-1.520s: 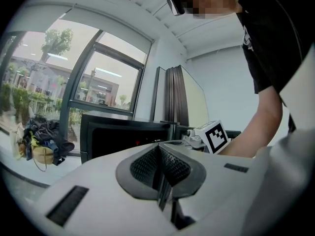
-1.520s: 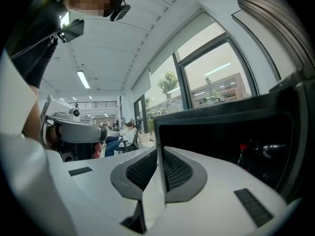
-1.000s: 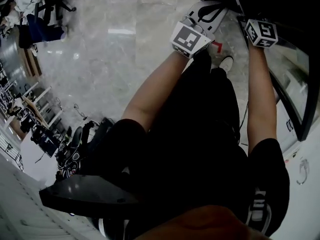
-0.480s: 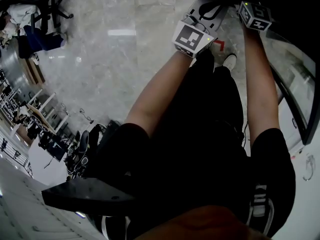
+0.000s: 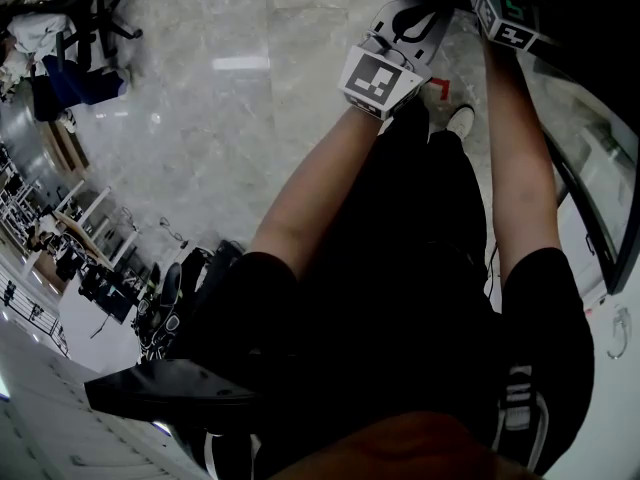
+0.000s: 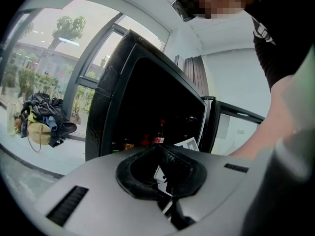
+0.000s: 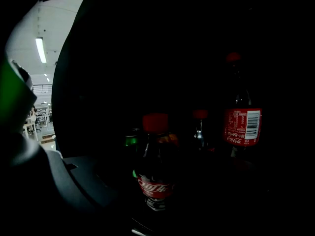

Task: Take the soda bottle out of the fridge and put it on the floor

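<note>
A dark soda bottle with a red cap and red label stands inside the unlit fridge, dead ahead in the right gripper view. One dark jaw shows at the lower left, apart from the bottle, and nothing is held. My right gripper's marker cube sits at the black fridge opening in the head view. A taller cola bottle stands to the right. My left gripper hangs beside my knee, outside the fridge; its jaws are hidden behind its grey body.
More small bottles and a green cap stand behind the near bottle. The fridge door is swung open. Pale marble floor spreads left of my legs; my shoe is below the fridge. Office chairs stand far left.
My right gripper has moved up and further into the fridge opening. The left gripper has stayed almost where it was.
</note>
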